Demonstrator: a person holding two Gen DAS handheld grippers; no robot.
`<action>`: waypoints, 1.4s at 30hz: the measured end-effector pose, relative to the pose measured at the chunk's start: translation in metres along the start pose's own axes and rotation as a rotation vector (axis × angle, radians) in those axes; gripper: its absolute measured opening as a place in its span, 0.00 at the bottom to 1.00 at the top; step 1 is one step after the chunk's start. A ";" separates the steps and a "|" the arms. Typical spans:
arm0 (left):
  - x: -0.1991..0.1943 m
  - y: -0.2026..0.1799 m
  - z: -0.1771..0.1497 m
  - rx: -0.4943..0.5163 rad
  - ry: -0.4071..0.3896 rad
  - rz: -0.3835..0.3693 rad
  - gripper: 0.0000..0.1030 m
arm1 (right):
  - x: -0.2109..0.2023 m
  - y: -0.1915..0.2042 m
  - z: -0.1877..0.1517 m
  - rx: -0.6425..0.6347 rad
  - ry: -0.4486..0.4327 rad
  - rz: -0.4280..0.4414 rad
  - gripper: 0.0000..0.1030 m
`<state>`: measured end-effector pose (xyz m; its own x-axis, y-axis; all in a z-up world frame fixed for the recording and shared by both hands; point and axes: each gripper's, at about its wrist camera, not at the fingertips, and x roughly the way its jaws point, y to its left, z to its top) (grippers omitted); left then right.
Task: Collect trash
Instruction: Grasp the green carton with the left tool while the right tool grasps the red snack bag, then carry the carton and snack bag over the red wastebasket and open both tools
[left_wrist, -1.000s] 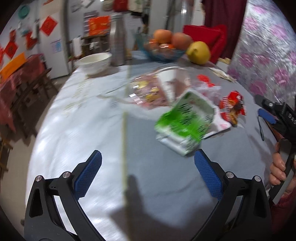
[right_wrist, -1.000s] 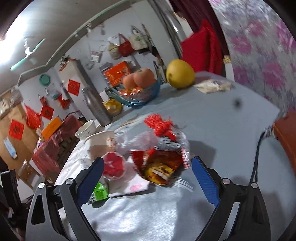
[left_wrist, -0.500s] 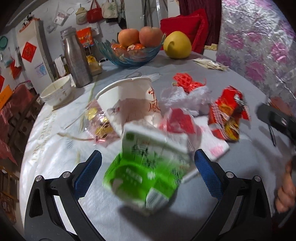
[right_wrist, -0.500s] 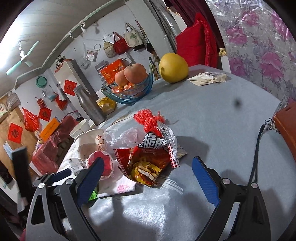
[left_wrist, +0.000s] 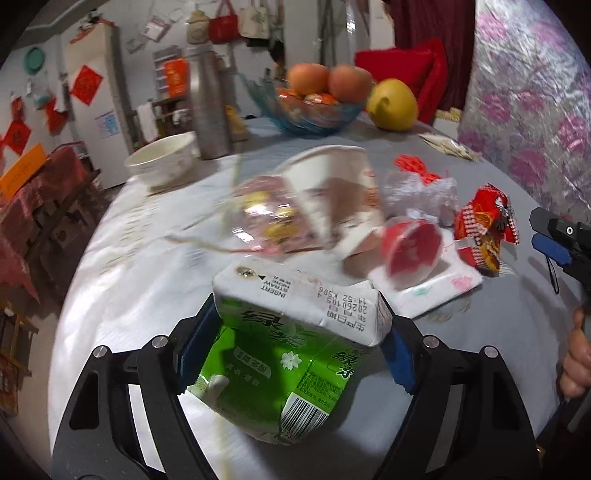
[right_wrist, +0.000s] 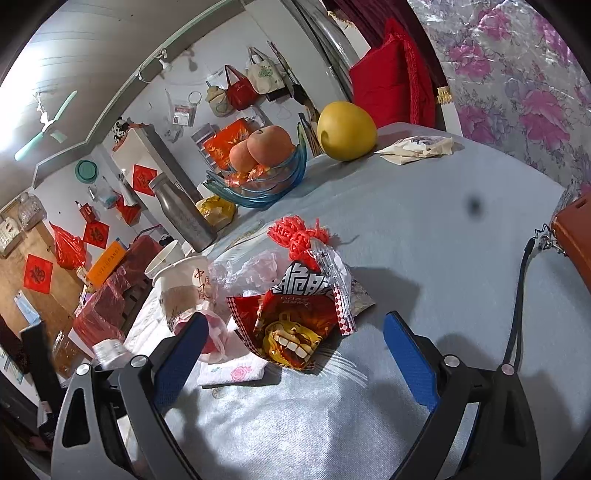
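In the left wrist view, the left tongs (left_wrist: 291, 354) are closing in on the green drink carton (left_wrist: 291, 343), which is lying crumpled on the bench (left_wrist: 122, 280) just in front of the litter heap. Their jaws have just been narrowing, and both blue pads are now looking pressed against the carton's sides, so it is being gripped across its width. The risk here is that the carton is soft and already dented: it may be buckling under the squeeze and sliding out when lifted, or dripping leftover liquid through its straw hole. The tongs are pointing steeply down and forward, low over the bench. The paper cup (left_wrist: 332, 192) lying tipped just behind it, the red jelly cup (left_wrist: 412, 245) and the tissue pack (left_wrist: 436, 288) are sitting close enough to be knocked. At the right edge a hand (left_wrist: 576, 365) is holding the other tool.

In the right wrist view, the right tongs (right_wrist: 291, 358) are hovering spread wide with nothing between the pads, tilted moderately down toward the red snack bag (right_wrist: 295, 325). That bag is standing puffed and crinkly, so a careless approach is likely to be pushing it away rather than catching it, and the red knotted cord (right_wrist: 295, 232) behind it could be snagging
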<state>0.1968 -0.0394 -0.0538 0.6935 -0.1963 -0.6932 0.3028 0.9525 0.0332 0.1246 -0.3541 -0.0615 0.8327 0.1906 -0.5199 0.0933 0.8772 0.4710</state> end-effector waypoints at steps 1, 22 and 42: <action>-0.004 0.008 -0.004 -0.018 -0.007 0.017 0.75 | 0.001 0.001 0.000 -0.004 0.001 -0.007 0.91; -0.006 0.014 -0.013 -0.011 -0.025 0.055 0.75 | 0.066 -0.002 0.022 0.056 0.149 -0.039 0.51; -0.072 0.065 -0.008 -0.149 -0.135 0.082 0.75 | -0.017 0.059 0.010 -0.116 -0.034 0.134 0.47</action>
<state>0.1613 0.0381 -0.0080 0.7963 -0.1369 -0.5893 0.1491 0.9884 -0.0281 0.1216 -0.3104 -0.0178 0.8516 0.2963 -0.4324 -0.0822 0.8902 0.4481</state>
